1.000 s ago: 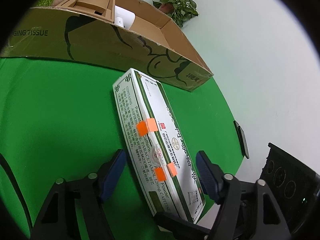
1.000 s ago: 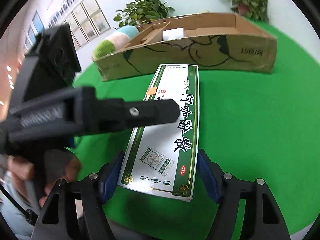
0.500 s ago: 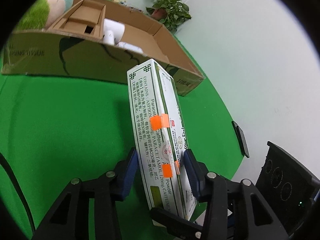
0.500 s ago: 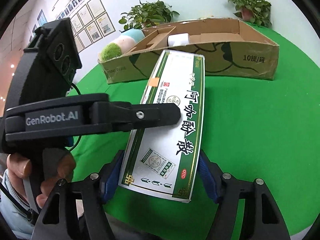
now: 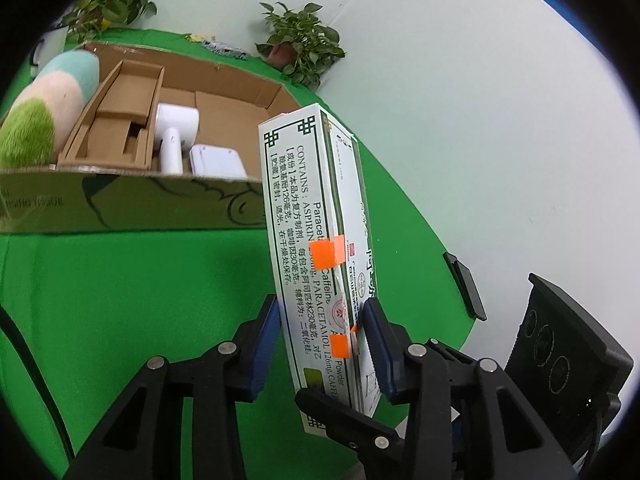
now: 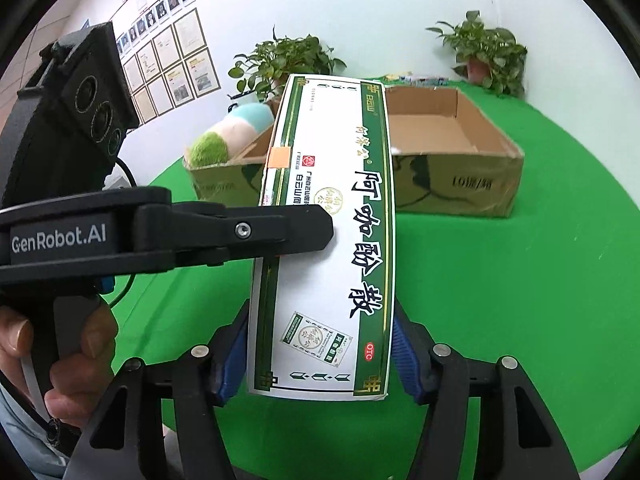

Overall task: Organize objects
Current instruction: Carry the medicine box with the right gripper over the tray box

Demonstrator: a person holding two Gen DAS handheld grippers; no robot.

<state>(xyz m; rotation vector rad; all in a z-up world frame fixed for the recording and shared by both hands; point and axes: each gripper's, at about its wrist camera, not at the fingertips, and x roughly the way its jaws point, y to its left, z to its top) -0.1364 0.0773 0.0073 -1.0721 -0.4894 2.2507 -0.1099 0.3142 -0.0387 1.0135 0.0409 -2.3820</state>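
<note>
A long white and green medicine box (image 5: 316,240) with orange tape is held up above the green table, its far end pointing at the open cardboard box (image 5: 132,200). My left gripper (image 5: 322,344) is shut on its narrow sides. My right gripper (image 6: 320,356) is shut across the wide face of the medicine box (image 6: 332,240) near its near end. The left gripper's finger (image 6: 256,232) lies across the box in the right wrist view. The cardboard box (image 6: 452,184) stands behind.
The cardboard box holds a white hair dryer (image 5: 174,136), a white flat item (image 5: 216,160) and a brown insert (image 5: 116,120). A plush toy (image 5: 44,108) leans at its left end. Potted plants (image 5: 300,44) stand at the back. The table edge (image 5: 440,240) curves on the right.
The medicine box was lying flat on the table between open jaws. Both grippers closed on it and lifted it, tipping it up toward the cardboard box.
</note>
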